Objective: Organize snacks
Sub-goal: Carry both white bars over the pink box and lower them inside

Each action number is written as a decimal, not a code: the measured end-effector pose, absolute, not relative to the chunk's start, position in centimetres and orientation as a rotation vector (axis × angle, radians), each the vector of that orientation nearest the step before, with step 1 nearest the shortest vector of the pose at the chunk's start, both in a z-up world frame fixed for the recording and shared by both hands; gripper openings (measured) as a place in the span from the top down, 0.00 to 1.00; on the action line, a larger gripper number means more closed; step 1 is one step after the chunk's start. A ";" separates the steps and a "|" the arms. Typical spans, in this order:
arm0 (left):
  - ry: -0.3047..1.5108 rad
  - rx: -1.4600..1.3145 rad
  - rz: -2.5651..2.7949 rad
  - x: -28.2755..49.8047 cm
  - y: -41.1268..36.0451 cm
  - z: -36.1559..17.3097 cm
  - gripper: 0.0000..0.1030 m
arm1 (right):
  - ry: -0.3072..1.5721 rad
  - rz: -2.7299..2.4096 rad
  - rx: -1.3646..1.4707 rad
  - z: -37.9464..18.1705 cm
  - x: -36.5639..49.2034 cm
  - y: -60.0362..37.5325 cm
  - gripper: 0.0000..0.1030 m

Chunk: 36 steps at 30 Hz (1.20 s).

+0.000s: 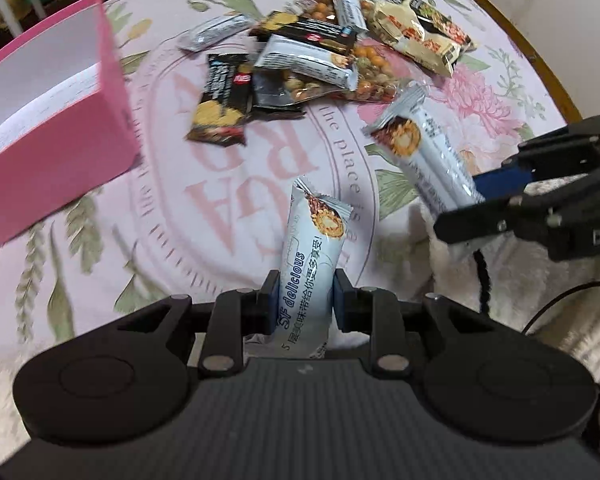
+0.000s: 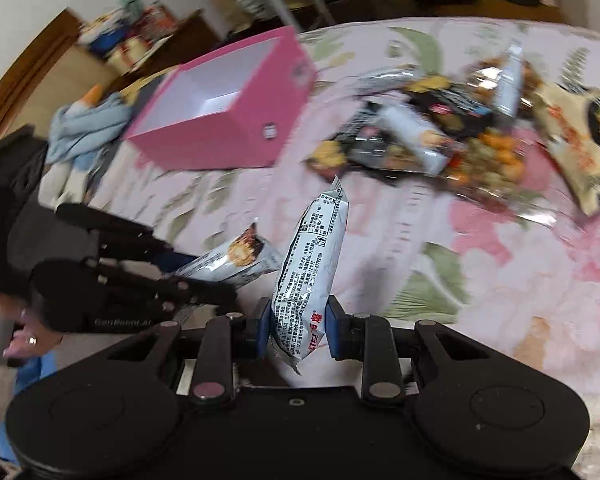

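- the left gripper has its fingers clenched on a pale blue snack bar, which stands up between the blue pads and leans a little forward, picture end away from the camera.
- the right gripper grips a second pale blue bar in the same way; here the printed back of the wrapper faces the camera, and its top end tilts to the right.
- in the left wrist view the right gripper shows to the right of the left fingers, its bar pointing up and left toward the heap.
- ahead of both sets of fingers, the snack pile lies on the flowered bedspread: black wrappers, more pale bars, a clear bag of mixed nuts and a cream packet at the far right.
- the pink box, open and white inside, sits ahead and to the left of the left fingers, apart from the pile.
- the right wrist view is blurred; the box shows there ahead and left of the fingers.
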<state>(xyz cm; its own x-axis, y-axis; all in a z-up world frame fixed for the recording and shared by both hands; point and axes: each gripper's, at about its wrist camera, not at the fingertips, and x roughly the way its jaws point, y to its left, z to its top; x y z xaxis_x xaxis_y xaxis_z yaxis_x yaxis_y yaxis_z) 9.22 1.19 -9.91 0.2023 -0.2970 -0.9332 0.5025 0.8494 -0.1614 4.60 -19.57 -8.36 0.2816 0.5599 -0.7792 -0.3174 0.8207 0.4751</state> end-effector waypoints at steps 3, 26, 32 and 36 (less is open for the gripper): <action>1.241 0.149 -0.536 8.7 3.1 -8.5 0.76 | 1.126 0.644 0.194 -6.5 4.3 -17.6 0.69; 0.899 -0.230 -0.300 16.9 17.8 -1.7 0.76 | 0.878 0.747 -0.014 -1.8 16.4 -5.2 0.69; 0.935 -0.413 -0.195 23.7 19.1 -5.0 0.76 | 0.895 0.737 -0.090 -3.1 23.4 -1.3 0.69; 0.960 -0.559 -0.095 28.2 19.7 -8.0 0.76 | 0.939 0.731 -0.190 -4.8 27.8 0.9 0.69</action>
<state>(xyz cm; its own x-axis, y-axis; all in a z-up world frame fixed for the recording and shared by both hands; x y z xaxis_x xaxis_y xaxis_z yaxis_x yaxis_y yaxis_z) 28.21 19.71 -7.98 0.5813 -0.3176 -0.7491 -0.1651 0.8555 -0.4908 27.81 0.88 -4.81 0.3738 0.4877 -0.7889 -0.6457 0.7475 0.1561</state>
